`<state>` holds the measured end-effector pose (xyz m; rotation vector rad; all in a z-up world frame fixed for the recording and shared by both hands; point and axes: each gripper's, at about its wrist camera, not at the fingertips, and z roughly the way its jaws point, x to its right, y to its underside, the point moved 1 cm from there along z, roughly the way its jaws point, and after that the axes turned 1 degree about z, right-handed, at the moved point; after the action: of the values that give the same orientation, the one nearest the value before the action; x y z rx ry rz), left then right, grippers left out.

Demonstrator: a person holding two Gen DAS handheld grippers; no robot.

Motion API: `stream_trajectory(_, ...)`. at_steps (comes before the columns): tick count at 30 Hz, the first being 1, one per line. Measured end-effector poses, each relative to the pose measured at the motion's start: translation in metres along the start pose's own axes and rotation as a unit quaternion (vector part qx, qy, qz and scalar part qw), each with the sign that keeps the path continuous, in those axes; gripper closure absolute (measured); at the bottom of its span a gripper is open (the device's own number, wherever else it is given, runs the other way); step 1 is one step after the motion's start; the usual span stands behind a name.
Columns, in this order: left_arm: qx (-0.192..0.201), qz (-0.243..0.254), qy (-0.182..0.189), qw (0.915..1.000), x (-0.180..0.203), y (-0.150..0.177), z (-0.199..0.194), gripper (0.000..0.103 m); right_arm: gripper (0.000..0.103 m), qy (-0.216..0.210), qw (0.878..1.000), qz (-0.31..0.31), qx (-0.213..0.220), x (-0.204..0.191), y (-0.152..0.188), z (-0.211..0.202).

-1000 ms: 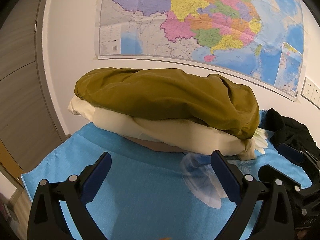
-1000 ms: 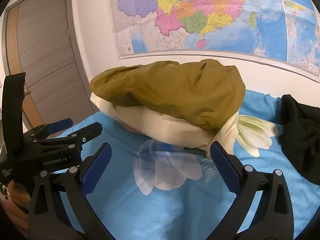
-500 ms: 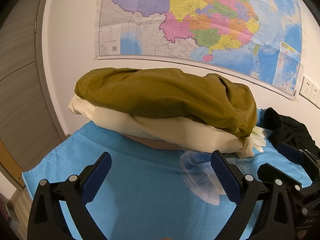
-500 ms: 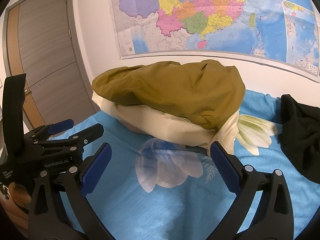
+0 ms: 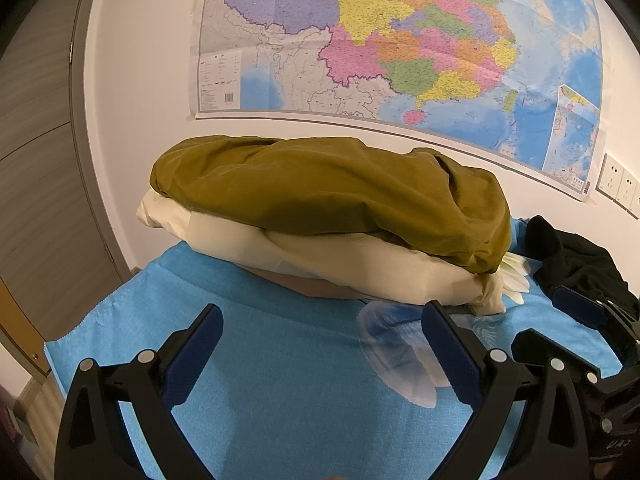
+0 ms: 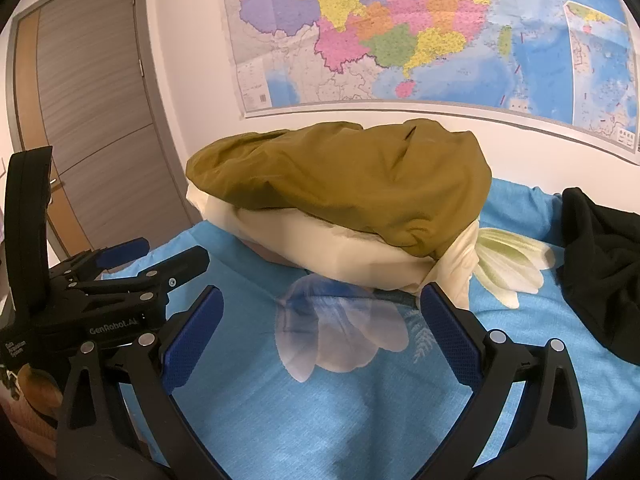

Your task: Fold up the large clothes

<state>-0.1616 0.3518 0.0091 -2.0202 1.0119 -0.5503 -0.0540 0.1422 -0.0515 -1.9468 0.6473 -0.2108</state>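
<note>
The left gripper (image 5: 322, 350) is held low over the blue floral sheet (image 5: 280, 380), with its fingers (image 5: 196, 352) spread wide apart and nothing between them. The right gripper (image 6: 322, 340) is held alongside, its fingers (image 6: 450, 338) likewise spread apart and empty. In the right wrist view, the left gripper is seen at 9 o'clock; in the left wrist view, the right gripper is seen at 4 o'clock. An olive-green garment (image 5: 332, 196) is bundled at 12 o'clock of both grippers, stacked on a cream garment (image 5: 340, 264), which rests on the sheet. A black garment (image 6: 604, 256) is heaped at 3 o'clock, apart from the stack. A wall map (image 5: 400, 40) is mounted behind, and a door (image 6: 92, 120) is located at 10 o'clock.
</note>
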Motion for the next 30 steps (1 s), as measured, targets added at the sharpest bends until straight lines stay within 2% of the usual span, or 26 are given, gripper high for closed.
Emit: stream_trajectory(30,-0.006,0.002,0.002,1.0000,0.0020,0.0017,0.0025,0.007,0.006,-0.006,1.000,0.008,-0.010,0.0045,0.0018,0.0034)
